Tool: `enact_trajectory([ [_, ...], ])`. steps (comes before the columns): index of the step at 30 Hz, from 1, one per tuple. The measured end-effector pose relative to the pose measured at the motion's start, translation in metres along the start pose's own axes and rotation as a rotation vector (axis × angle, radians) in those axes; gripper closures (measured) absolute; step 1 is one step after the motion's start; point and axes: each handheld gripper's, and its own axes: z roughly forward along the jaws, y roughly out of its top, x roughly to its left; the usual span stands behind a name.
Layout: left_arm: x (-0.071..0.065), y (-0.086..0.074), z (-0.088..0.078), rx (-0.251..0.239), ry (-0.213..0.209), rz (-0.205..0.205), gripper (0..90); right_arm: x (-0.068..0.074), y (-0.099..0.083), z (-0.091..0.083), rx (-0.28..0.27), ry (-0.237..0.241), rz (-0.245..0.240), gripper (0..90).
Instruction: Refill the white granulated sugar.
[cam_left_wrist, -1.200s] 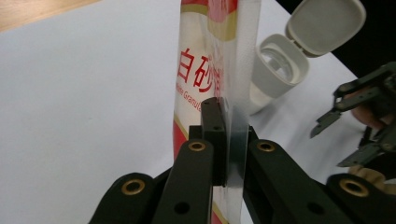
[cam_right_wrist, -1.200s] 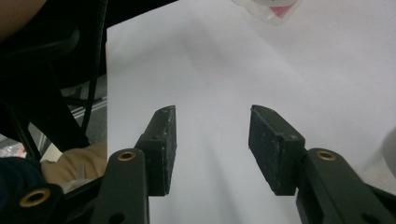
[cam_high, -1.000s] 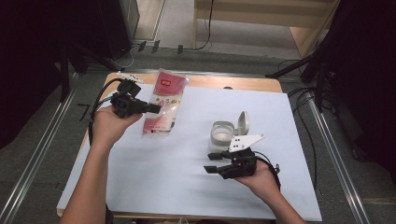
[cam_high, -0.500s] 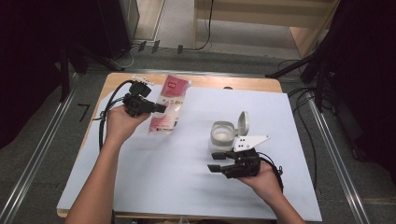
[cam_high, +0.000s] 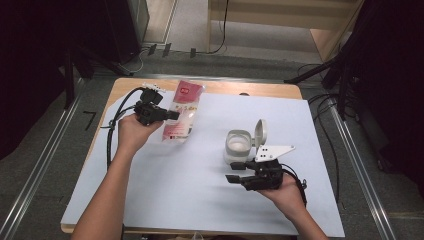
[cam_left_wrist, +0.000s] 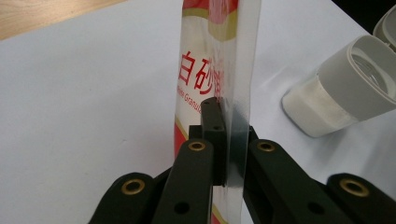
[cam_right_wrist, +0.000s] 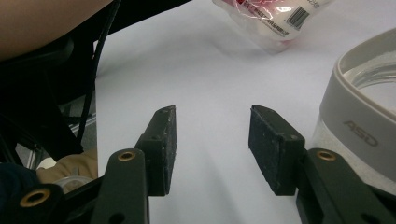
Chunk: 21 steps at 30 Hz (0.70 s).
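I see the sugar bag (cam_left_wrist: 219, 56) as clear, glossy plastic film printed in red, creased and catching glare. My left gripper (cam_left_wrist: 223, 140) clamps it with matt black plastic jaws and brass-looking rivets. The container (cam_right_wrist: 369, 126) beside my right gripper (cam_right_wrist: 212, 144) is smooth matt grey plastic. The table cover (cam_high: 200, 190) looks like matt white sheet over wood.

Left tool (cam_high: 172, 115) and right tool (cam_high: 234, 171): matte black two-jaw units with flat rectangular pads and brass-coloured rivets at the linkage pivots. A black cable (cam_high: 111, 131) loops from the left unit; a grey three-cornered plate (cam_high: 274, 151) tops the right. Both forearms are bare, no sleeves visible.
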Motion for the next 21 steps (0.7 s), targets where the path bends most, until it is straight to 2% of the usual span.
enact_trajectory([
  [5,0.001,-0.006,-0.002,-0.002,0.0,0.004,90.0,0.0,0.0,-0.003,0.004,-0.01,-0.009,52.0],
  [8,0.001,-0.009,-0.004,0.002,0.005,0.0,90.0,0.0,-0.002,-0.006,-0.002,-0.018,0.002,52.0],
  [15,-0.001,-0.02,-0.007,0.004,-0.009,-0.012,90.0,-0.001,-0.003,-0.008,-0.003,-0.024,0.003,52.4],
  [17,-0.002,-0.022,-0.008,0.004,0.002,-0.005,90.0,-0.001,-0.003,-0.008,-0.005,-0.028,-0.009,52.3],
  [21,-0.003,-0.029,-0.012,0.006,0.014,0.007,90.0,-0.003,-0.003,-0.009,-0.005,-0.034,-0.001,52.3],
])
